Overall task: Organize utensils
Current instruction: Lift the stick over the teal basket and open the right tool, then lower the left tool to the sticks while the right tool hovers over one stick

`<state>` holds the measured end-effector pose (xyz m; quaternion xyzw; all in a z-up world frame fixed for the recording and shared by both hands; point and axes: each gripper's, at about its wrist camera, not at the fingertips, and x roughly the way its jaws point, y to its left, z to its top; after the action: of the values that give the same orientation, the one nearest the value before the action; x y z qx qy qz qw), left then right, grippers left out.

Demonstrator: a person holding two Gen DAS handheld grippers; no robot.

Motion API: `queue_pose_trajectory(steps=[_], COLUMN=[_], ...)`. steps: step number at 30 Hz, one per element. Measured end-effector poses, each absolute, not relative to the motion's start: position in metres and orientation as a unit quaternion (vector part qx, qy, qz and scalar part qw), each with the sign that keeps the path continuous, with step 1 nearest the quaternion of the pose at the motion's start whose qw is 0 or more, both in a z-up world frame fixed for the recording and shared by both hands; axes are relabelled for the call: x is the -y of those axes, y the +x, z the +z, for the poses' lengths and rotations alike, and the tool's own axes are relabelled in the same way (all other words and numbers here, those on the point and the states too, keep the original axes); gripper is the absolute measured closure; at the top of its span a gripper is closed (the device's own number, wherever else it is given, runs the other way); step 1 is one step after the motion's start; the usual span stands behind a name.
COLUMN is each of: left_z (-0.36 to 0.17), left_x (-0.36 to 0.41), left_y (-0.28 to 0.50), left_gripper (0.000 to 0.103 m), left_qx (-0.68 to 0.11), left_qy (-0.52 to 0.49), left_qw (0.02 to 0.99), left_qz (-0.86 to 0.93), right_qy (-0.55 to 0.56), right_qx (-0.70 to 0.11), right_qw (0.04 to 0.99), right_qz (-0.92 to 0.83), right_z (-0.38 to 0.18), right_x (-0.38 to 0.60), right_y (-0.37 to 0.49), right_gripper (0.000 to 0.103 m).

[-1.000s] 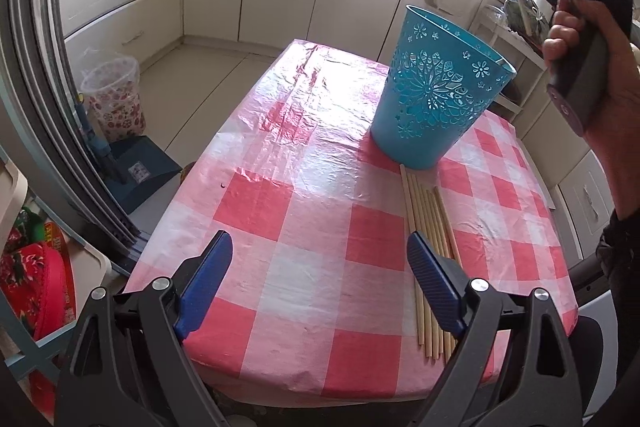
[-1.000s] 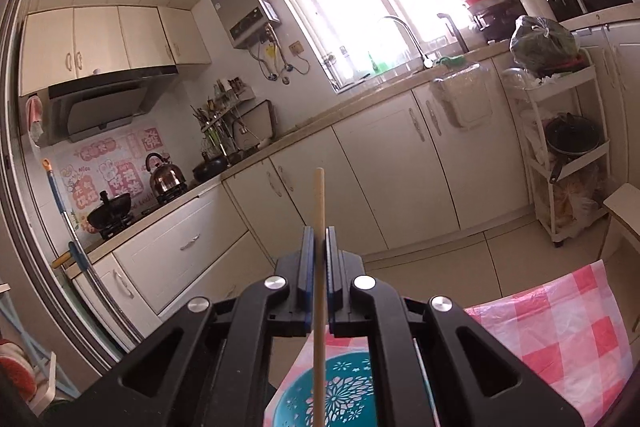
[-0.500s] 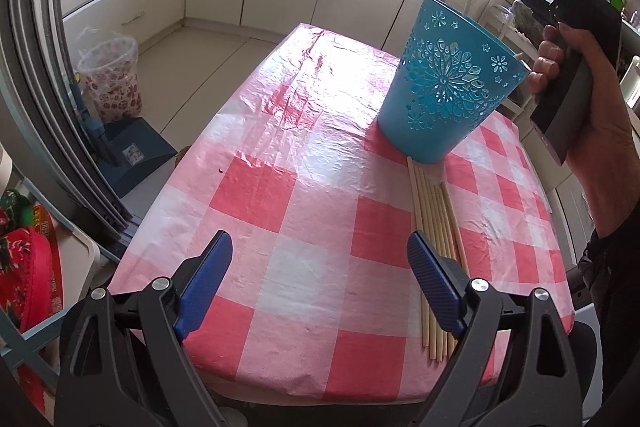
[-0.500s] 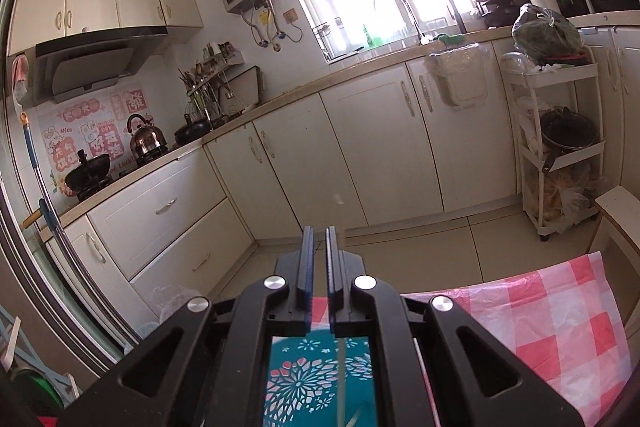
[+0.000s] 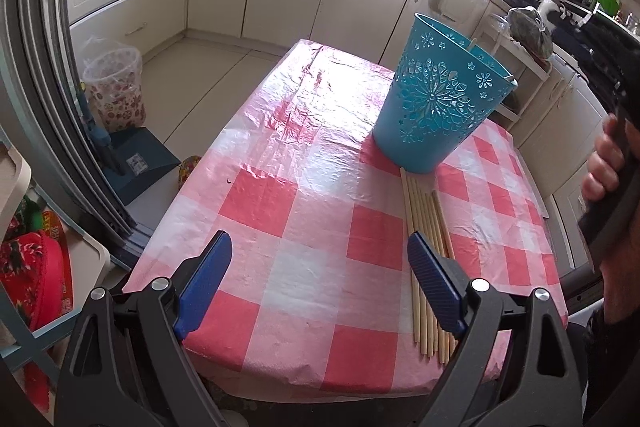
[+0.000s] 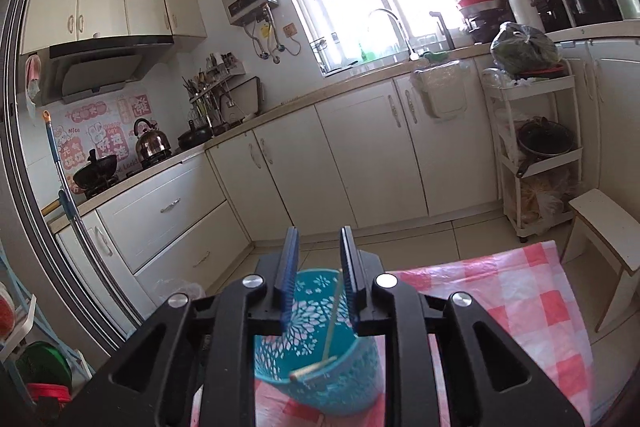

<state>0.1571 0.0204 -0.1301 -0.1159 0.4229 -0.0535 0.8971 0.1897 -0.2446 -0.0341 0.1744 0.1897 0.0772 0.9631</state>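
Left gripper [image 5: 318, 281]: black angular frame with triangular cut-outs, silver round screws, textured blue finger pads [image 5: 204, 281]; right gripper [image 6: 319, 277] the same build, black with narrow blue pads; a dark sleeve [image 5: 600, 331] covers the person's forearm.

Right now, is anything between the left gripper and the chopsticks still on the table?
Nothing visible. The chopsticks lie bare on the tablecloth, running under the left gripper's right finger; the blue basket stands beyond their far ends.

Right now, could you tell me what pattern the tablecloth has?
The tablecloth is pink-red and white checked, best seen from the left wrist view.
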Motion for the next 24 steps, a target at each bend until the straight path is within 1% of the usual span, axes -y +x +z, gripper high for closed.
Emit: queue_pose_trajectory(steps=[3, 6, 8, 11, 14, 20, 22, 24], left_z=[-0.129, -0.130, -0.129, -0.128, -0.127, -0.132, -0.134, -0.138], left_x=[-0.020, -0.016, -0.013, -0.008, -0.007, 0.000, 0.007, 0.015], left_y=[0.153, 0.151, 0.148, 0.145, 0.145, 0.155, 0.163, 0.172], left_gripper=[0.017, 0.017, 0.017, 0.017, 0.017, 0.016, 0.016, 0.016], left_qx=[-0.422, -0.427, -0.428, -0.427, -0.429, -0.439, -0.442, -0.448], left_qy=[-0.115, -0.112, -0.108, -0.098, -0.095, -0.087, -0.078, -0.071], left_qw=[0.897, 0.895, 0.895, 0.896, 0.896, 0.892, 0.891, 0.888], left_qz=[-0.055, -0.058, -0.061, -0.065, -0.065, -0.066, -0.068, -0.070], right_qy=[0.171, 0.152, 0.144, 0.135, 0.118, 0.073, 0.063, 0.049], right_qx=[-0.224, -0.303, -0.361, -0.419, -0.445, -0.474, -0.475, -0.479], right_qw=[0.958, 0.938, 0.919, 0.894, 0.883, 0.874, 0.875, 0.874], right_qz=[0.061, 0.065, 0.072, 0.083, 0.091, 0.075, 0.071, 0.066], right_z=[-0.051, -0.092, -0.126, -0.164, -0.182, -0.207, -0.208, -0.208], right_x=[0.248, 0.237, 0.227, 0.213, 0.199, 0.186, 0.184, 0.185], right_y=[0.158, 0.140, 0.136, 0.138, 0.147, 0.162, 0.162, 0.162], right_gripper=[0.081, 0.082, 0.088, 0.089, 0.089, 0.089, 0.089, 0.094])
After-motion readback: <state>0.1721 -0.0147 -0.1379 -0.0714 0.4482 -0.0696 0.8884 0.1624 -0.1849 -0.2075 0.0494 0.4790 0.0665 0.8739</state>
